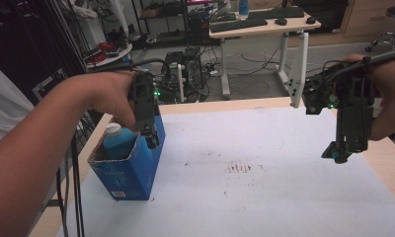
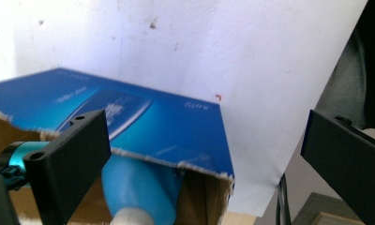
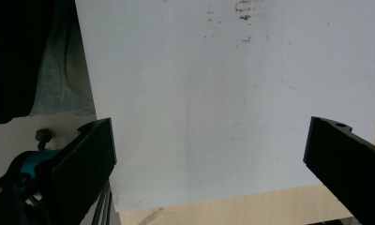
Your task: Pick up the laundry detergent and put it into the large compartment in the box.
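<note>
An open blue cardboard box (image 1: 129, 170) stands upright at the left of the white sheet (image 1: 284, 197). Inside it is a blue bottle (image 1: 117, 140) with a white cap. My left gripper (image 1: 151, 138) hangs over the box's right rim, pointing down. In the left gripper view the box (image 2: 176, 131) has a torn top edge and the bottle (image 2: 138, 192) lies below my left gripper (image 2: 204, 133), which is open and holds nothing. My right gripper (image 1: 341, 150) hovers over the sheet's right edge. It is open in the right gripper view (image 3: 213, 140), with bare sheet (image 3: 213, 84) beneath.
The wooden table (image 1: 390, 173) shows past the sheet on the right and left. Faint brown marks (image 1: 240, 168) dot the sheet's middle. Behind the table are a white desk (image 1: 264, 27) with keyboards, floor cables and a dark rack (image 1: 18, 44) at the left.
</note>
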`<state>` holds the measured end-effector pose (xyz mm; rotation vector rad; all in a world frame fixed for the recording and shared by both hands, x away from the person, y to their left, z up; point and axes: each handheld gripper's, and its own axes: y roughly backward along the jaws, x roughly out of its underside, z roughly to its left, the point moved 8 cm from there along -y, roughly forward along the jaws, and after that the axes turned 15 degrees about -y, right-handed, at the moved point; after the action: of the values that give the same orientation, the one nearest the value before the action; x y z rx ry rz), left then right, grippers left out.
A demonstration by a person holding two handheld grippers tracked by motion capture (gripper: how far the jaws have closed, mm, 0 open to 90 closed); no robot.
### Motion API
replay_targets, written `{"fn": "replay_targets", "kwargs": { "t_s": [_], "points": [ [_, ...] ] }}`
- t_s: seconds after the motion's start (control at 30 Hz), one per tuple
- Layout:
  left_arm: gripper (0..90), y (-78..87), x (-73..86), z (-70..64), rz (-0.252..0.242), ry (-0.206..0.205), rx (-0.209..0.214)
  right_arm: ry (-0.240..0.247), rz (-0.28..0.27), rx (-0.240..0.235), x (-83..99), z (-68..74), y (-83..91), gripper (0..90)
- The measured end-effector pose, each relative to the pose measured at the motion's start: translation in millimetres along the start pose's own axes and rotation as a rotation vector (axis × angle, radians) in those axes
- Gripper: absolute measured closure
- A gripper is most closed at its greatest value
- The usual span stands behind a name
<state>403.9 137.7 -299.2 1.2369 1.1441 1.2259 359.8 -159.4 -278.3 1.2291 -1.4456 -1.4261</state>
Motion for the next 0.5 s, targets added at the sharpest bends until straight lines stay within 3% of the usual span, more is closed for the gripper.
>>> {"fn": "replay_targets", "kwargs": {
  "t_s": [0.5],
  "points": [
    [1.7,-26.5,-8.9,9.5,-0.003,-0.037,0.000,0.005,0.030,-0.012,-8.7,-3.7,-0.4,1.7]
  ]
}}
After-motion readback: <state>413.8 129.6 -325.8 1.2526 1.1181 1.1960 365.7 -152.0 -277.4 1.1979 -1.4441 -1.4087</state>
